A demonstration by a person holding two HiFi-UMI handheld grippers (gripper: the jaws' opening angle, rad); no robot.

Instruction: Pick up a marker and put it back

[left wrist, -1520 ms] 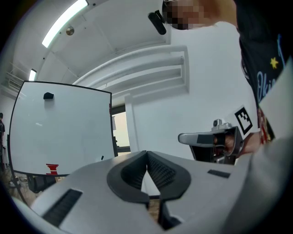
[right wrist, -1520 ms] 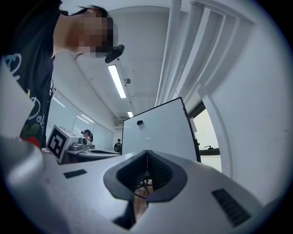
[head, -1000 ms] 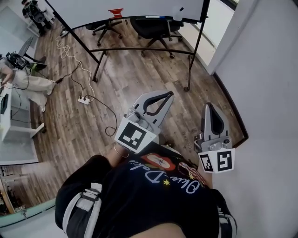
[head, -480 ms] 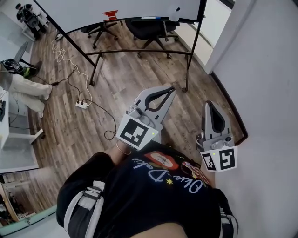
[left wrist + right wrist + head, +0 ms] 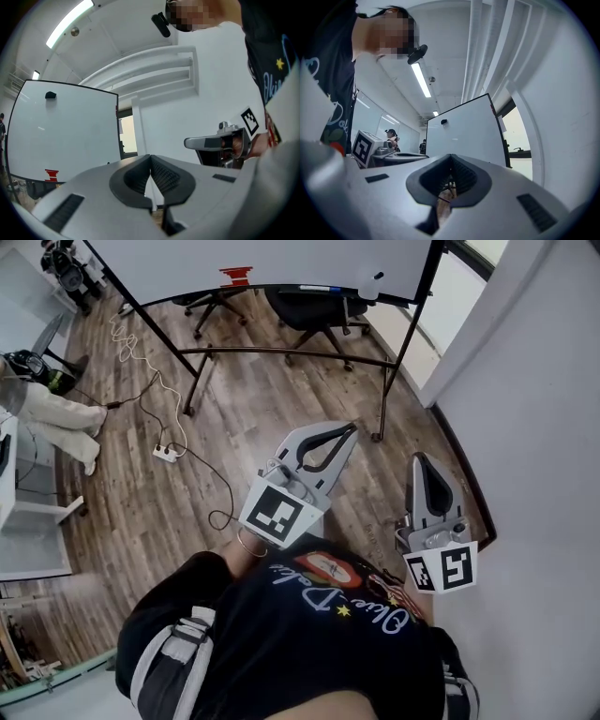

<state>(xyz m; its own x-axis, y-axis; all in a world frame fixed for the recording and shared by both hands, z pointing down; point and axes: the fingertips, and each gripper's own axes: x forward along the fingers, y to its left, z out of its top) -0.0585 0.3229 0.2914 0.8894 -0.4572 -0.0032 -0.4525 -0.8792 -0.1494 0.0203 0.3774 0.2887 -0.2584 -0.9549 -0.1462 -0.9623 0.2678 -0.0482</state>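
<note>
A whiteboard [image 5: 262,259] on a wheeled stand sits across the wooden floor ahead. On its tray lie a dark marker [image 5: 314,287], a red eraser [image 5: 234,276] and a white bottle [image 5: 368,283]. My left gripper [image 5: 352,427] is held out in front of the body, pointing toward the board, with its jaws touching and nothing between them. My right gripper [image 5: 421,457] hangs beside it near the white wall, also shut and empty. The left gripper view shows the whiteboard [image 5: 61,131] far off and the right gripper's handle [image 5: 225,140].
Two black office chairs [image 5: 309,307] stand under the board between its stand legs [image 5: 382,418]. A power strip with cables [image 5: 169,448] lies on the floor at left. A seated person's legs [image 5: 56,413] and a desk are at far left. A white wall [image 5: 534,427] runs close on the right.
Both grippers have stayed shut and almost still in front of the body. The head view has shifted slightly, so the whiteboard tray sits a little lower and further right.
</note>
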